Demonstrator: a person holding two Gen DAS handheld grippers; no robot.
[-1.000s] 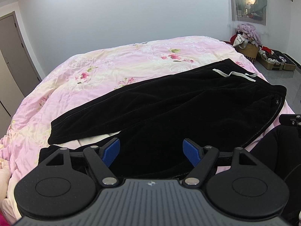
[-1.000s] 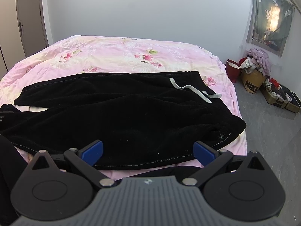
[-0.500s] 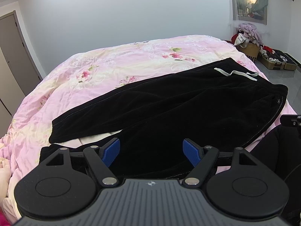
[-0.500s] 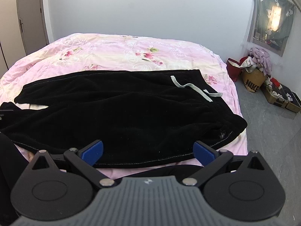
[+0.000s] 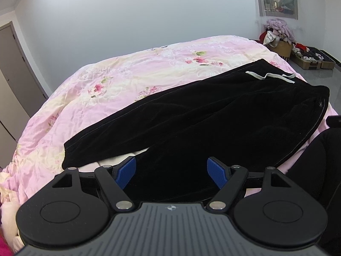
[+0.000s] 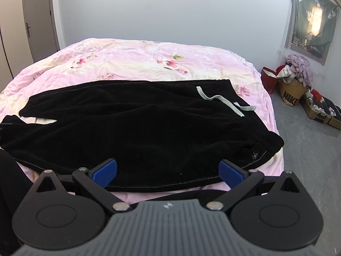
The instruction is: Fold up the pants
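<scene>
Black pants point(image 5: 213, 115) lie spread flat on the bed point(image 5: 127, 81), across its near half and parallel to the near edge, waistband toward the bed's right edge, leg cuffs toward the left. The two legs lie side by side, slightly parted near the cuffs, where a strip of pale sheet shows between them. A pale drawstring point(image 6: 223, 101) rests loose on top of the fabric at the waist end. The bed cover is pink with a floral print. Left gripper point(image 5: 171, 171): blue-padded fingers point(image 5: 125, 171) spread wide, holding nothing, positioned over the near leg by the near edge; whether the pads touch the cloth cannot be told. Right gripper point(image 6: 168, 171): fingers point(image 6: 232, 173) likewise spread wide and empty, above the near hem of the pants at the waist half. Readable text: a brown bag point(image 6: 291, 90) on the floor past the bed's right edge carries "NIKE" in dark capitals; clothes are heaped on top of it. A red bag point(image 6: 269, 79) stands just beside it, and an open case point(image 6: 319, 111) lies nearby on the grey floor. A hanging cloth point(image 6: 313, 21) with small printed figures covers the right wall; no writing legible on it. A grey door point(image 6: 39, 19) stands at the far left.
</scene>
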